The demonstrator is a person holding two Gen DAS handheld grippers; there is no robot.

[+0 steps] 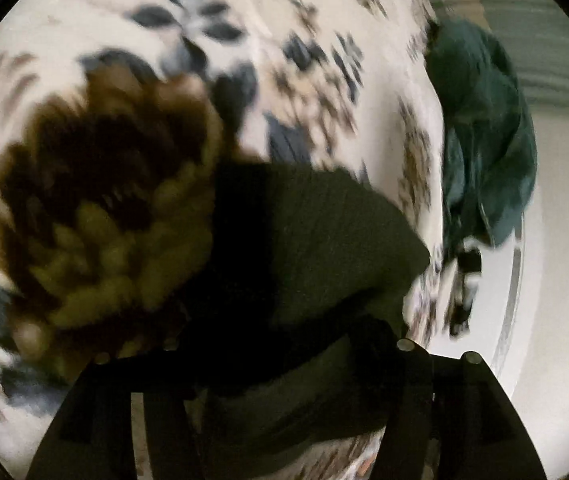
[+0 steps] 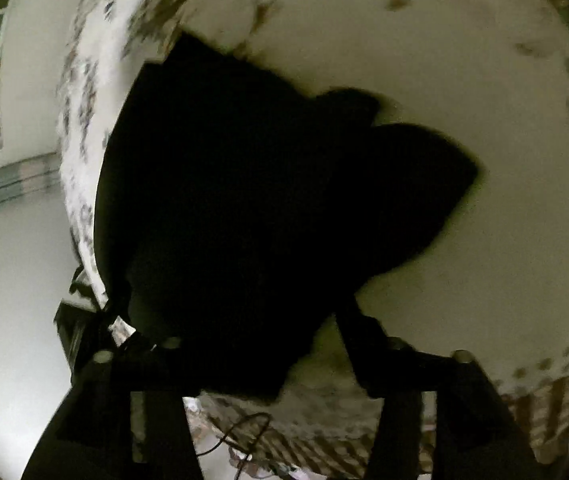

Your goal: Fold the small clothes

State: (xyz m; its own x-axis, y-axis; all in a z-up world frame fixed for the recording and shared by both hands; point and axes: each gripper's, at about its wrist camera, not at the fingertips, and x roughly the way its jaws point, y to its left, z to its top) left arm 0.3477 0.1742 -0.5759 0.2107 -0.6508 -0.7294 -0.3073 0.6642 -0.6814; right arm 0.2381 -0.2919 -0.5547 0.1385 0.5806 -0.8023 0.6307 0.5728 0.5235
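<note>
Between both my grippers hangs the dark garment [image 1: 316,232], its length stretching ahead over the floral bedspread [image 1: 244,20]; whether left gripper [image 1: 284,360] or right gripper [image 2: 260,344] pinches it, I cannot tell.

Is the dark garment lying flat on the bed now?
No. The dark garment hangs bunched from the left gripper above the floral bedspread.
</note>
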